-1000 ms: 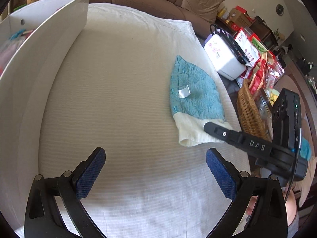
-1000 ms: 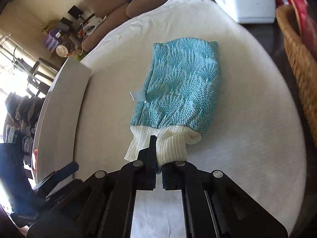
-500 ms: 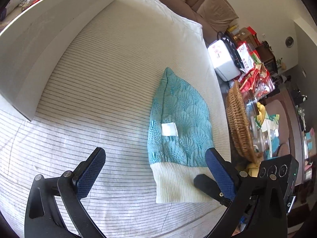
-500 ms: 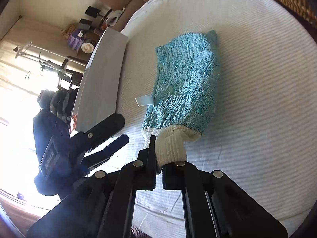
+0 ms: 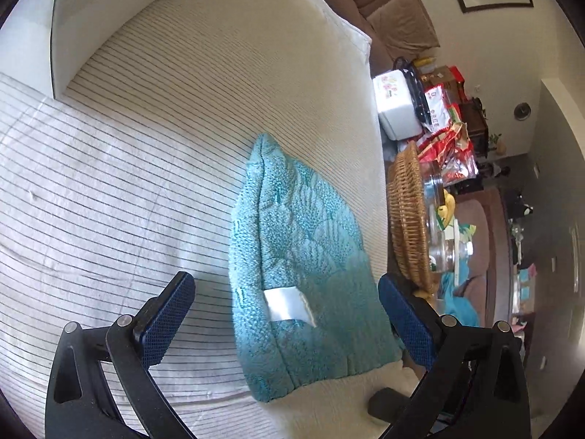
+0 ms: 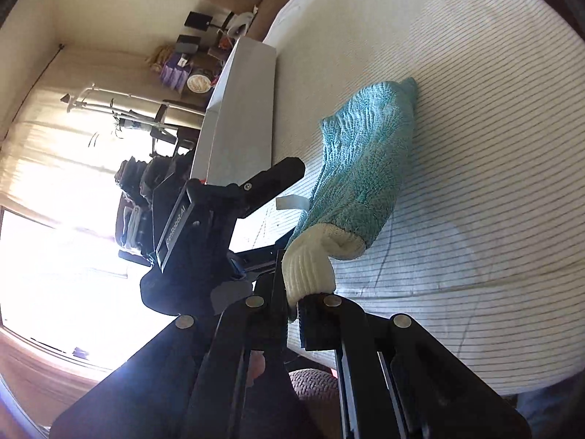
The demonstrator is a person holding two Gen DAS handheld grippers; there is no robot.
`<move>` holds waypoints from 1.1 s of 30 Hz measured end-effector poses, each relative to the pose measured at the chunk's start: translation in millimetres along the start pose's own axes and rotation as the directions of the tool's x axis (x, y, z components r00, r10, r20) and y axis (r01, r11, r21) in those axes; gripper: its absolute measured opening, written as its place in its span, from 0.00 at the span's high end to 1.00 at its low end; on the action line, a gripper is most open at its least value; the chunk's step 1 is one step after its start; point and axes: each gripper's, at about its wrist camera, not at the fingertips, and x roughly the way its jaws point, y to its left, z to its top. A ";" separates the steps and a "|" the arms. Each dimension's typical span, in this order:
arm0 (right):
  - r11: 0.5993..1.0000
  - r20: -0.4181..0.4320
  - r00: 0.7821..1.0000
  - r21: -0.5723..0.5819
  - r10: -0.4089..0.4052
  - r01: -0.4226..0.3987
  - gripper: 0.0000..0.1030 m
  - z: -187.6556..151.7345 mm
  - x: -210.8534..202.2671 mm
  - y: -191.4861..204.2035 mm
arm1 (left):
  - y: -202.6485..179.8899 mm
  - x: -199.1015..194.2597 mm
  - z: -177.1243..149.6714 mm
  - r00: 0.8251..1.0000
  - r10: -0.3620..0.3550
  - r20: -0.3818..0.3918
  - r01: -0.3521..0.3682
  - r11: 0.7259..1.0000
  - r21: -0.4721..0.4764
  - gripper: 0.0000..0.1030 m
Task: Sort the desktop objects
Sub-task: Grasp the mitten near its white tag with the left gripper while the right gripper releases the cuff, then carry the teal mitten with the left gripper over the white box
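You've got a teal quilted oven mitt (image 5: pixel 299 278) with a cream ribbed cuff (image 6: pixel 310 267) and a small white tag (image 5: pixel 287 303), lying flat on the striped white cloth (image 5: pixel 109 197), cuff end lifted.

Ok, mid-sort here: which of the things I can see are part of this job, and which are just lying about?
In play:
teal mitt, its cream cuff pinched in the right tongs
left tongs, open, straddling the mitt
white box, probably the sorting bin

Lying about:
wicker basket
snack packets
white case
brown sofa
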 end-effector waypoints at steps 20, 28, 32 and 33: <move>0.980 0.044 0.980 0.051 -0.193 0.191 0.65 -14.6 -41.1 -34.1 | 1.6 2.3 -12.1 0.990 -0.116 -0.077 0.111 0.991 -0.073 0.90; 0.940 0.057 0.939 -0.020 -0.340 0.341 0.54 -17.4 -72.9 -38.5 | -4.3 -1.7 -7.8 0.993 -0.093 -0.072 0.091 0.995 -0.032 0.90; 0.921 0.122 0.921 -0.085 -0.370 0.381 0.54 6.1 -81.3 -29.2 | -5.4 -4.3 -6.2 0.997 -0.045 -0.067 0.046 0.999 0.012 0.90; 0.916 0.129 0.918 -0.106 -0.374 0.388 0.54 14.3 -77.3 -27.3 | -6.4 -4.1 -6.3 0.997 -0.034 -0.069 0.036 0.999 0.025 0.90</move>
